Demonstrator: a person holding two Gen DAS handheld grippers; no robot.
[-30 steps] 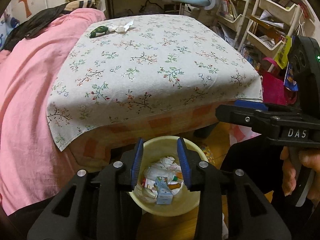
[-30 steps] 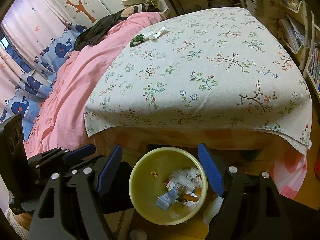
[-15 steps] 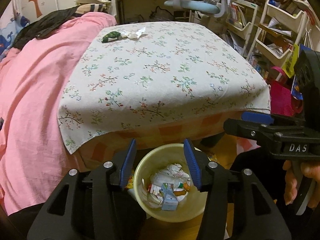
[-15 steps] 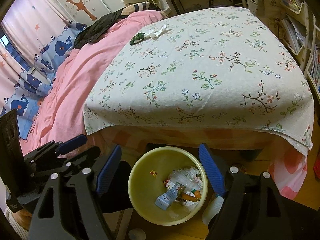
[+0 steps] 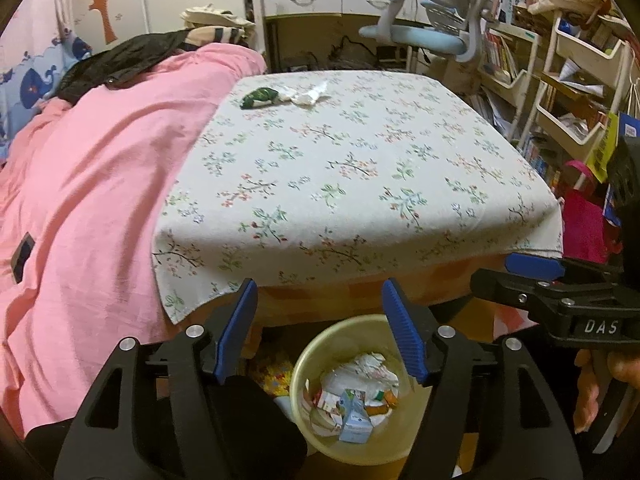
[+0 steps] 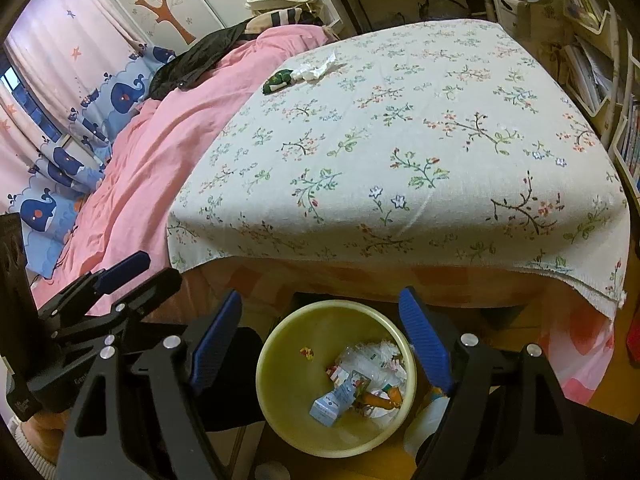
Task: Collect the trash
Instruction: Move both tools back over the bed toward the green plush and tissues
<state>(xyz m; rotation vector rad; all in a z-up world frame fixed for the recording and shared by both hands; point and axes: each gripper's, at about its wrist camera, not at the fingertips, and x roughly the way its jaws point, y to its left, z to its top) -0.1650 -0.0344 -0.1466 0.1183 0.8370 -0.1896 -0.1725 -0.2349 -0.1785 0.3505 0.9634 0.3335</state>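
A yellow bin (image 5: 304, 364) (image 6: 280, 344) stands on the floor below the table's near edge, holding paper scraps and a small blue carton (image 5: 354, 426) (image 6: 332, 400). On the far left of the floral tablecloth (image 5: 360, 168) (image 6: 420, 128) lie a dark green crumpled wrapper (image 5: 258, 97) (image 6: 280, 78) and a white crumpled tissue (image 5: 308, 94) (image 6: 318, 69). My left gripper (image 5: 320, 332) is open and empty above the bin. My right gripper (image 6: 320, 336) is open and empty above the bin; it also shows at the right of the left wrist view (image 5: 560, 292).
A pink quilt (image 5: 92, 184) (image 6: 160, 152) covers the bed left of the table. An office chair (image 5: 424, 32) stands behind the table. Shelves with books and papers (image 5: 568, 92) line the right side. A pink bag (image 5: 584, 220) sits by the table's right corner.
My left gripper's jaws have opened wider and its view has lifted and moved left, so the bin sits lower. The right gripper has barely moved.
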